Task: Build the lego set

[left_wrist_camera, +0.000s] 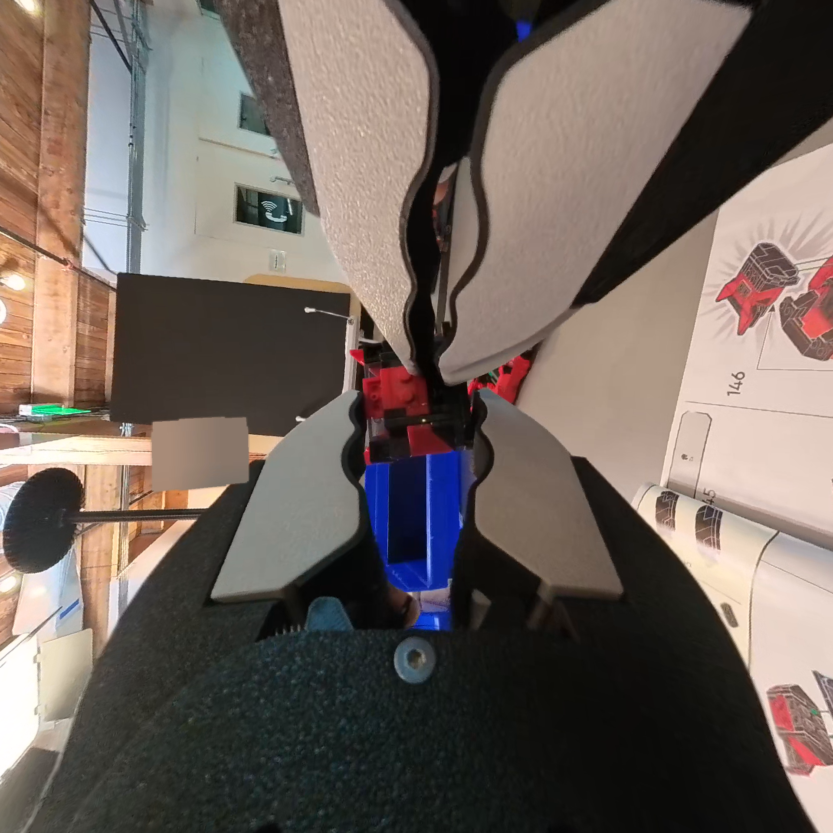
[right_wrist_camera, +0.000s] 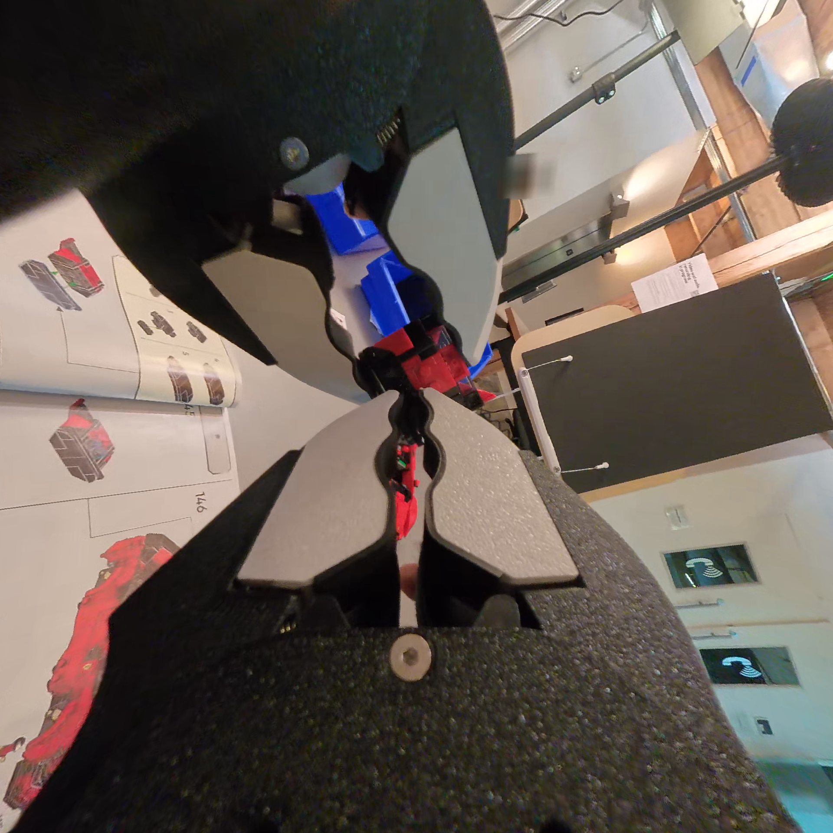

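Note:
My left gripper point(left_wrist_camera: 417, 419) is shut on a small red and black lego assembly point(left_wrist_camera: 405, 405), gripping it by its sides. My right gripper point(right_wrist_camera: 411, 399) faces it tip to tip and is shut on a thin black lego piece point(right_wrist_camera: 411, 417), which touches the assembly point(right_wrist_camera: 423, 360). In the left wrist view the right gripper point(left_wrist_camera: 428, 372) comes in from above. In the right wrist view the left gripper point(right_wrist_camera: 412, 360) comes in from above. A larger red lego model point(right_wrist_camera: 405, 500) shows through the gap between the right fingers.
The open instruction booklet point(left_wrist_camera: 766, 315) lies on the white table, also in the right wrist view point(right_wrist_camera: 112, 450). Blue bins point(left_wrist_camera: 414, 518) stand behind the assembly, and also show in the right wrist view point(right_wrist_camera: 387, 288). A black panel point(right_wrist_camera: 676, 383) stands beyond the table.

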